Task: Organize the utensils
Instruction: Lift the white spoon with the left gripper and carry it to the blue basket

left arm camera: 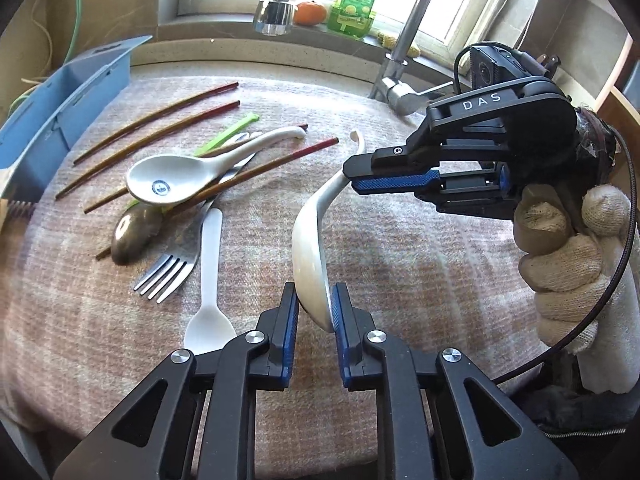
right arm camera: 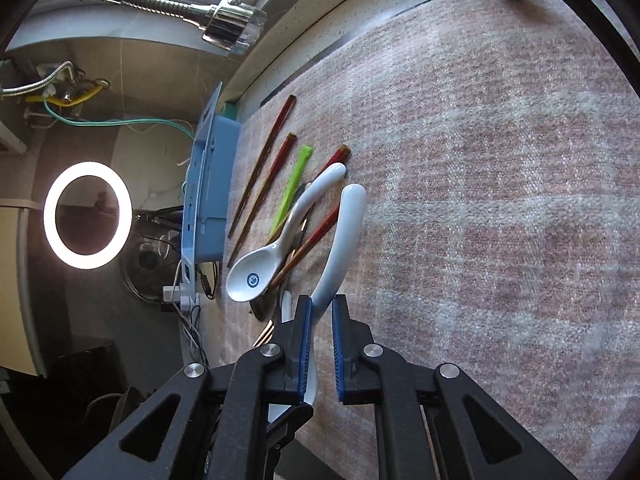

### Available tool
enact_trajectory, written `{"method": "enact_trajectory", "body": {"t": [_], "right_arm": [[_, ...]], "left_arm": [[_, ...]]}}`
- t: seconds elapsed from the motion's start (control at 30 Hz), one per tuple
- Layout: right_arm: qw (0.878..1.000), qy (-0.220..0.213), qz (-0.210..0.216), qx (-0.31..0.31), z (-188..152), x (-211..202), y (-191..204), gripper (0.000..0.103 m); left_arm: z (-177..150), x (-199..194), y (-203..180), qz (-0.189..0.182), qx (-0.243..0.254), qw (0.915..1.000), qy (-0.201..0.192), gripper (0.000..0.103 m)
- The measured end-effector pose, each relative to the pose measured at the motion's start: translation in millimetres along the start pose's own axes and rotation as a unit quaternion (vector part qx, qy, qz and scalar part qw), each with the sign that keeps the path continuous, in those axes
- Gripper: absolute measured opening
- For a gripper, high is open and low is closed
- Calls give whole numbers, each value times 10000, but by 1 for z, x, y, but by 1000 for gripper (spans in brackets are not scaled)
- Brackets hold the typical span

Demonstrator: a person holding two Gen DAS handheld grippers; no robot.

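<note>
Clearly the sorting has barely begun: the blue plastic organiser tray (left arm camera: 60, 108) at the far left edge of the pink woven cloth (left arm camera: 400, 260) shows nothing inside it in either view, though much of its interior is hidden. One white ceramic soup spoon (left arm camera: 310, 248) is lifted off the cloth and held between both tools. The left gripper (left arm camera: 314, 312) has its blue-padded jaws clamped on the spoon's bowl, while the right gripper (left arm camera: 354, 178), carried in a hand in a cream knitted glove (left arm camera: 572, 264), is pinched together on the spoon's handle just below its curled tip; the right wrist view confirms the handle running out from between that tool's pads (right arm camera: 306, 320). This looks like a hand-over or a re-grip, so that the spoon can be turned for dropping into the tray. Everything else remains loose in a heap on the cloth: a second white ceramic spoon with a blue emblem (left arm camera: 168, 180), four dark red-tipped wooden chopsticks (left arm camera: 160, 124), a lime-green plastic stick (left arm camera: 228, 134), a steel spoon (left arm camera: 134, 234), a steel fork (left arm camera: 166, 276) and a white plastic spoon (left arm camera: 210, 292). So nearly the whole job is left, starting with placing this spoon.
</note>
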State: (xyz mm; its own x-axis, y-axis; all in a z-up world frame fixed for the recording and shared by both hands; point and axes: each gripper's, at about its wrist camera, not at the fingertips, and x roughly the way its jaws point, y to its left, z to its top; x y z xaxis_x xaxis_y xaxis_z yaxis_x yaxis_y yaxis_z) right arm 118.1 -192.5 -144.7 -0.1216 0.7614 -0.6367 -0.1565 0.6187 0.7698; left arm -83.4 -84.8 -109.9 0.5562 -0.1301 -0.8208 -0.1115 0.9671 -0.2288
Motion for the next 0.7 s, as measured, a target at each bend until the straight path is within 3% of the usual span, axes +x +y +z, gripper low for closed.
{"method": "enact_trajectory", "body": {"t": [0.17, 0.37, 0.47, 0.7], "right_arm": [[9994, -162, -38, -290, 8, 0, 29, 0], [9992, -148, -227, -291, 12, 24, 26, 0], [9992, -168, -233, -294, 2, 18, 26, 0], [9989, -297, -87, -342, -19, -9, 33, 4]], "left_arm": [[18, -13, 11, -81, 92, 9996, -242, 10], [29, 20, 24, -198, 469, 9987, -8, 8], [30, 20, 31, -383, 322, 9987, 18, 7], [51, 9, 51, -239, 121, 9995, -161, 6]]}}
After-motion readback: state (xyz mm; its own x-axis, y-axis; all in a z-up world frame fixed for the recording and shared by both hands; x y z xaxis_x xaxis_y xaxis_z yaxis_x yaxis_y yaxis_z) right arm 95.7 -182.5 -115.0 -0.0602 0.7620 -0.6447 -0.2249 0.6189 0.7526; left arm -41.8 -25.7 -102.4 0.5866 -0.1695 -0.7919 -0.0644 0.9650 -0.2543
